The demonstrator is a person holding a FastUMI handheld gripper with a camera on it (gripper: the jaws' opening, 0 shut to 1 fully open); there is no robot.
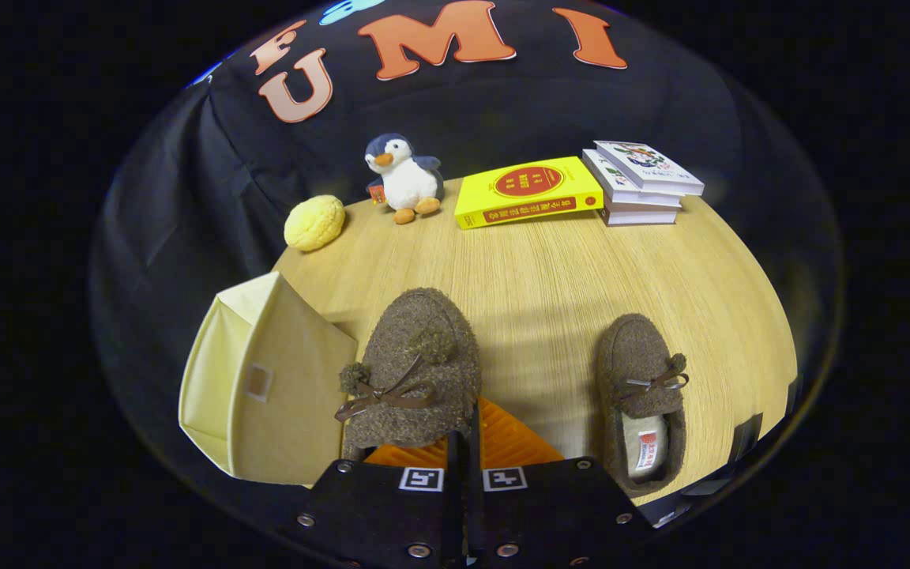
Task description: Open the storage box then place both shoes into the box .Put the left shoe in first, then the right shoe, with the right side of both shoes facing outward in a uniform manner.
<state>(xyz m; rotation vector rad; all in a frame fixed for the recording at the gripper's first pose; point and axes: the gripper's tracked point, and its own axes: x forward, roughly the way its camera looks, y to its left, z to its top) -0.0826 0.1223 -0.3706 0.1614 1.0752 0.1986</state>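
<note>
brown shoe (415, 371) beside closed box (265, 379), second shoe (642, 395) apart

Two shoes (415, 371) (643, 399), one box (265, 379), four books (530, 192).

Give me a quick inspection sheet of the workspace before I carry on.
Surface: wooden table.
Job's things: storage box beside the held shoe; second shoe lies flat, apart.
Clutter: penguin plush, yellow bun-like ball, yellow book, book stack along the far edge.
Grippers: gripper fingers closed on the held shoe's heel.
Cables: nothing seen.
Surroundings: black cloth wall.
</note>
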